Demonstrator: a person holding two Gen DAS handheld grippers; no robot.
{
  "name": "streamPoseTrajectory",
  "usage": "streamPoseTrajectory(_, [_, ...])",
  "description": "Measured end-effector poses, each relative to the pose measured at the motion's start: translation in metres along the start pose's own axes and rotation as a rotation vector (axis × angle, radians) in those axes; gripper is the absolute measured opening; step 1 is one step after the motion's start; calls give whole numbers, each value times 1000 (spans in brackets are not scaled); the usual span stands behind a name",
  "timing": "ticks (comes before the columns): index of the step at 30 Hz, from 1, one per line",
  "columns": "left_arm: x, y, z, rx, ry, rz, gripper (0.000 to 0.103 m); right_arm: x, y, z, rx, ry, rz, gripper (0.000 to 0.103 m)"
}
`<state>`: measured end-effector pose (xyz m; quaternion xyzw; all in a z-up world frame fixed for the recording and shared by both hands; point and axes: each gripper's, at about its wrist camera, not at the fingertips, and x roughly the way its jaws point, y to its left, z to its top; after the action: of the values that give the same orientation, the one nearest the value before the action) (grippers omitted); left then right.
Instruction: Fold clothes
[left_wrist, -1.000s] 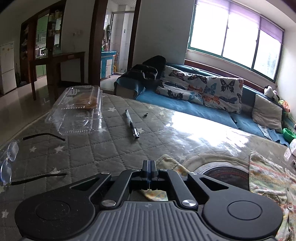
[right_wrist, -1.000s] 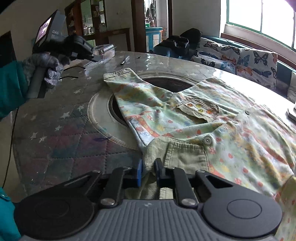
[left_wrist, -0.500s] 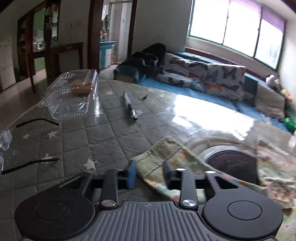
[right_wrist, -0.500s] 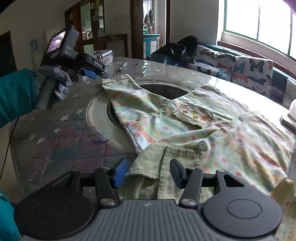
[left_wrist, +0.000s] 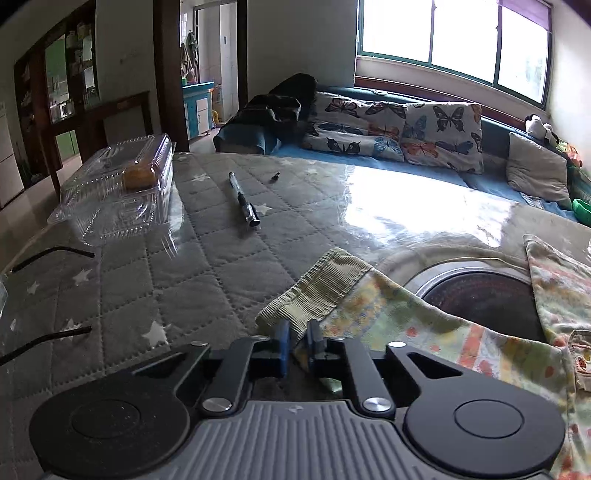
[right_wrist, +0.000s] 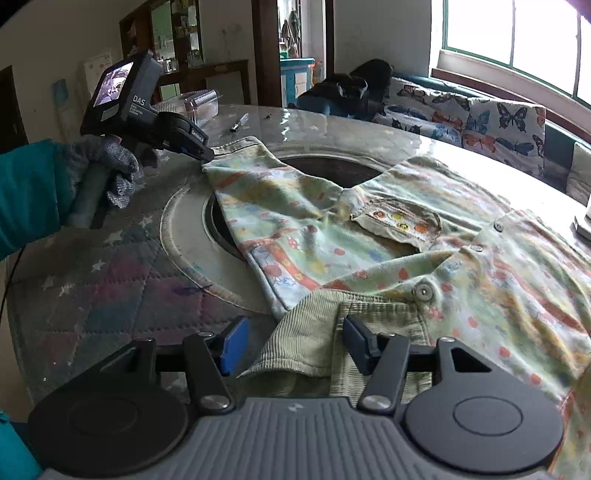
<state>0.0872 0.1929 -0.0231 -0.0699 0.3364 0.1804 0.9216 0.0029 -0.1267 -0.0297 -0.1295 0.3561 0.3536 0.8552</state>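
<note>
A child's patterned shirt (right_wrist: 369, 229) with green corduroy trim lies spread on the round quilted table (right_wrist: 110, 288). Its long sleeve (left_wrist: 424, 332) stretches left across the table's round recess. My left gripper (left_wrist: 298, 341) sits low at the sleeve's corduroy cuff (left_wrist: 321, 291), its jaws closing with the cuff's near corner pinched between the blue pads. In the right wrist view a gloved hand holds the left gripper (right_wrist: 205, 155) at the cuff (right_wrist: 236, 146). My right gripper (right_wrist: 293, 343) stands open, and the corduroy collar (right_wrist: 314, 332) lies loose between its fingers.
A clear plastic box (left_wrist: 118, 188) with food stands at the table's far left, a pen (left_wrist: 243, 203) beside it, and glasses arms (left_wrist: 51, 254) at the left edge. The dark recess (left_wrist: 476, 295) is in the table's middle. A sofa with butterfly cushions (left_wrist: 406, 136) runs behind.
My left gripper opened, sank onto the sleeve cuff and narrowed on it. My right gripper let go of the collar, opened wide and has stayed so.
</note>
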Motion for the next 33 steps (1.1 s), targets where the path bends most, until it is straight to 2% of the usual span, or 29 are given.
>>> streamPoseTrajectory(5, [-1,0,-1,-1,-13,21,4,-3,-3,0,5,2,-26,34])
streamPoseTrajectory(7, [-3,1,-1,-10,-17,26,4,-4,-5,-1,10,3,-25,30])
streamPoseTrajectory(10, [-6,3,0,-25,-23,31,3,-6,-6,-1,11,6,-10,18])
streamPoseTrajectory(12, [-10,5,0,-32,-32,33,3,-7,-4,-1,2,6,-6,15])
streamPoseTrajectory(18, [-27,15,-4,-58,-52,52,3,-16,-8,-5,13,2,46,11])
streamPoseTrajectory(29, [-84,53,-42,-75,-49,137,3,-38,16,-20,-105,20,166,10])
streamPoseTrajectory(32, [-96,67,-51,-83,-37,158,3,-40,24,-24,-140,30,206,11])
streamPoseTrajectory(33, [-97,71,-54,-83,-27,164,3,-40,24,-24,-139,30,211,18])
